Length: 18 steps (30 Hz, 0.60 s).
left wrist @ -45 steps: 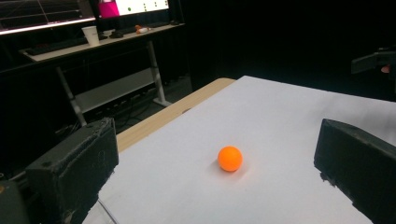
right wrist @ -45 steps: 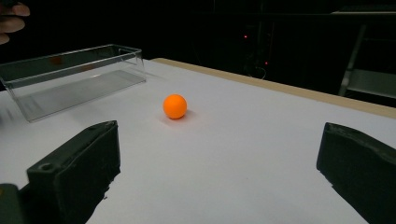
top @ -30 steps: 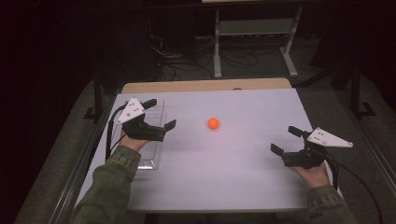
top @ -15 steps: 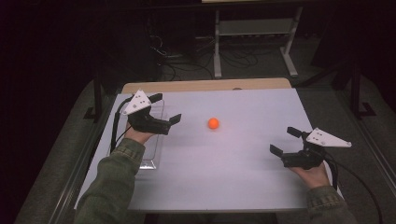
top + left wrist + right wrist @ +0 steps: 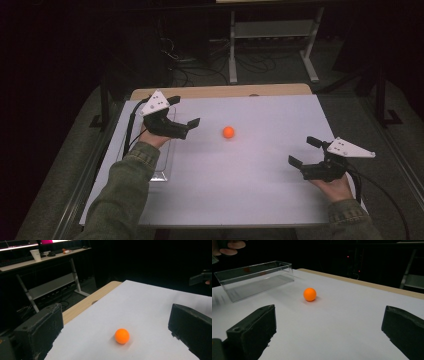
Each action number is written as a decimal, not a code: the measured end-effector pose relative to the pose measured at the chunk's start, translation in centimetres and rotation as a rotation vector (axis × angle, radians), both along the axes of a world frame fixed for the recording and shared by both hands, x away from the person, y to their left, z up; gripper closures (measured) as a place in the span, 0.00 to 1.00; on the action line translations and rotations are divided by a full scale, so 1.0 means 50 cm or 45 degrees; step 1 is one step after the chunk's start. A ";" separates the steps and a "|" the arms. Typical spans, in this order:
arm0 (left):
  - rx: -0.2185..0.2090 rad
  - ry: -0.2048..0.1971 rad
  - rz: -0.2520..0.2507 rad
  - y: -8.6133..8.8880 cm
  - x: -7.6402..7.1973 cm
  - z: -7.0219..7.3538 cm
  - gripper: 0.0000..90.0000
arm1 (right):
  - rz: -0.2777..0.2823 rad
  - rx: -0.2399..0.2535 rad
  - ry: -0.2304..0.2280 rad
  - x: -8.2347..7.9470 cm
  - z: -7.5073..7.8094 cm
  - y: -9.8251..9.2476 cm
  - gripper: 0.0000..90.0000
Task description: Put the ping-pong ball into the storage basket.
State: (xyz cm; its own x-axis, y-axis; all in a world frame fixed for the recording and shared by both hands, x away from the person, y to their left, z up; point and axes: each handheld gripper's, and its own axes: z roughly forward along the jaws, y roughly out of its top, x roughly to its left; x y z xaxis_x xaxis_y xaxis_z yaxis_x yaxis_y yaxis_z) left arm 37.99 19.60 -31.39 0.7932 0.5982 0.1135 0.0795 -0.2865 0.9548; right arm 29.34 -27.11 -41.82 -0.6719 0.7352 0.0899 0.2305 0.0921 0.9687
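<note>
A small orange ball (image 5: 228,132) lies on the white table top (image 5: 260,185), a little left of its middle. My left gripper (image 5: 185,111) hovers open just left of the ball, jaws pointing at it, above the far end of a clear plastic tray (image 5: 161,172). In the left gripper view the ball (image 5: 122,336) sits between and just ahead of the wide-apart jaws. My right gripper (image 5: 301,151) rests open near the right front of the table, well away from the ball. Its own view has the ball (image 5: 309,294) farther off, beside the tray (image 5: 254,277).
The tray lies along the table's left edge, partly under the left forearm (image 5: 125,200). A wooden strip (image 5: 220,91) runs along the far edge. Beyond it stand a metal-legged desk (image 5: 270,35) and floor cables. Cables trail from both grippers.
My left gripper has moved forward and right, toward the ball, over the tray's far end. The right gripper and the ball have stayed put.
</note>
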 end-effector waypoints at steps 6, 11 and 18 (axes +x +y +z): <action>0.022 0.005 -0.024 -0.023 0.012 0.002 0.00 | 0.003 -0.003 0.001 0.000 0.000 0.001 0.00; 0.058 0.018 -0.036 -0.038 0.021 -0.005 0.00 | 0.002 0.000 -0.002 -0.001 0.001 0.000 0.00; 0.088 0.042 -0.046 -0.053 0.034 -0.009 0.00 | 0.013 -0.005 0.007 -0.001 0.000 0.002 0.00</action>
State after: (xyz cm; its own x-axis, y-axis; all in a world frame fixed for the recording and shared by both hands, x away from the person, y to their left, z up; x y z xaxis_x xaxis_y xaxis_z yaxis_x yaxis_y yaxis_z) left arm 39.68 16.92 -31.81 0.8180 0.5609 0.1271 0.0990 -0.3550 0.9296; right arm 29.31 -27.02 -41.82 -0.6791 0.7284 0.0907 0.2345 0.0982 0.9672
